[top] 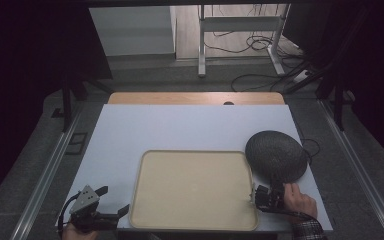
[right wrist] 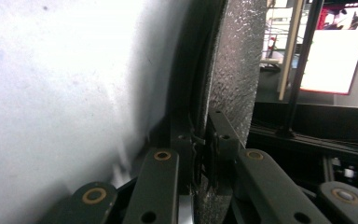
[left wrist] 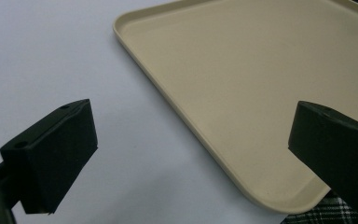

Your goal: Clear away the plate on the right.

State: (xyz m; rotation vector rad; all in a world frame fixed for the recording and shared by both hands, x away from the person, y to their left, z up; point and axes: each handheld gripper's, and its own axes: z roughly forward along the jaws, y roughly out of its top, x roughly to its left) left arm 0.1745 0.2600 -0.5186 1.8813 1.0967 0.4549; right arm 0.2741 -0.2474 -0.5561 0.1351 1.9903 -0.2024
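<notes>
A dark grey, rough-textured round plate (top: 276,156) stands tilted at the right of the white table, overlapping the far right corner of a beige tray (top: 136,190). My right gripper (top: 269,196) is shut on the plate's near rim. In the right gripper view the plate (right wrist: 237,60) is seen edge-on, pinched between the jaws of my right gripper (right wrist: 200,154). My left gripper (top: 114,200) is open at the table's front left, just beside the tray. Seen from the left gripper view, my left gripper (left wrist: 191,135) straddles the near edge of the tray (left wrist: 177,112) with nothing between its jaws.
A white board (top: 180,127) covers a wooden table (top: 195,98). The tray has nothing on it. Metal rails (top: 45,175) run along both sides of the table. Cables (top: 260,75) and a stand (top: 202,45) lie on the floor beyond.
</notes>
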